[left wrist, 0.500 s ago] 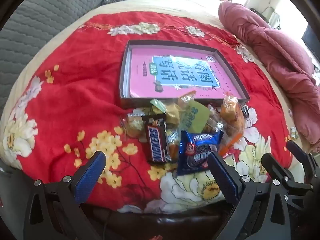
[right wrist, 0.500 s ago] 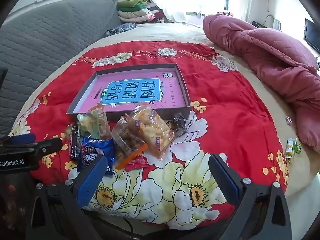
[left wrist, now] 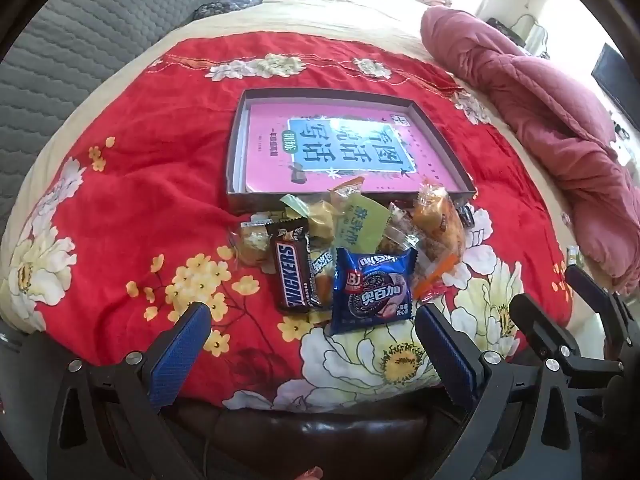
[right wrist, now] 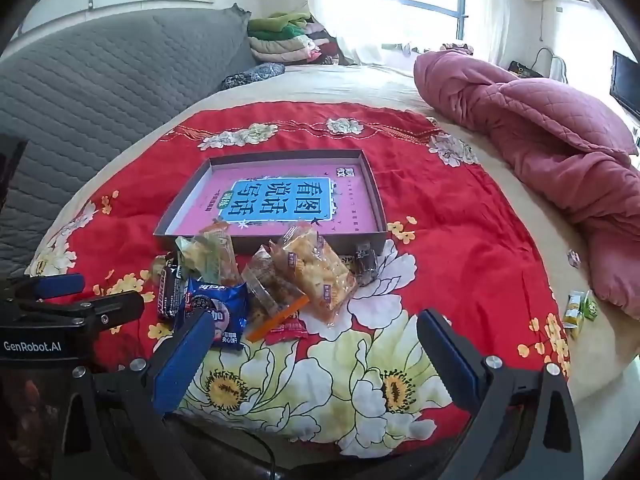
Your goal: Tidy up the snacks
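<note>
Snack pile (left wrist: 352, 256) on red floral blanket (left wrist: 152, 200), touching near wall of shallow box (left wrist: 440, 136); blue cookie pack (left wrist: 374, 294) and Snickers (left wrist: 292, 276) nearest. Pink quilt (right wrist: 552, 152) well right. Left gripper (left wrist: 312, 330), right gripper (right wrist: 316, 338): fingers wide apart, empty.

Bed (right wrist: 360, 84) is carrying a red floral blanket (right wrist: 460, 240), a pink quilt (right wrist: 540, 140) lying beside it, folded clothes (right wrist: 288, 40) sitting at the far end.

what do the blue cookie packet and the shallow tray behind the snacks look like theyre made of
Blue cookie packet: likely glossy plastic film, going by the sheen and crimped, serrated edges.
Shallow tray: probably matte cardboard, with thin, straight, dull grey-brown walls; the pink printed sheet inside looks like paper.
</note>
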Available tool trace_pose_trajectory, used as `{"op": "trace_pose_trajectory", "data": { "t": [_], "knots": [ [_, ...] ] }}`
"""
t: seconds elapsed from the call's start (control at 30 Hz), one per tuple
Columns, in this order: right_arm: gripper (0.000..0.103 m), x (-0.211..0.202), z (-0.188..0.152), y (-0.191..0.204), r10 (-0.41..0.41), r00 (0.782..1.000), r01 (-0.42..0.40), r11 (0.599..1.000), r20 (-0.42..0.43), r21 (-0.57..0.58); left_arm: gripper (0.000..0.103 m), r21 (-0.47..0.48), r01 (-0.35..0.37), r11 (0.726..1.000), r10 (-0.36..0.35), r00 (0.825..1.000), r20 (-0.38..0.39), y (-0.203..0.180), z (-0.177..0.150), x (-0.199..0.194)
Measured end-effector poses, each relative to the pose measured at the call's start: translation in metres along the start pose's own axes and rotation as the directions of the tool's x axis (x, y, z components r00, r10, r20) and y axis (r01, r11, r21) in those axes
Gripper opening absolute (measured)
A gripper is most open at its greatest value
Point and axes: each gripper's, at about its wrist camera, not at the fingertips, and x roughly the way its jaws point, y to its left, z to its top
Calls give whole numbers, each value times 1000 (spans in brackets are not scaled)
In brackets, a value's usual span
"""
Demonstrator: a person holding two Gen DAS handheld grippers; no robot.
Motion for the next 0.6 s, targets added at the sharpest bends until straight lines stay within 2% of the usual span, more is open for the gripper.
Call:
{"op": "trace_pose_trajectory", "data": {
  "t": [0.6],
  "knots": [
    [102,0,0,-1,-7,1000,6,1000,-10,-17,102,-3,-16,1000,16,1000,-10,1,0,5]
  ]
}}
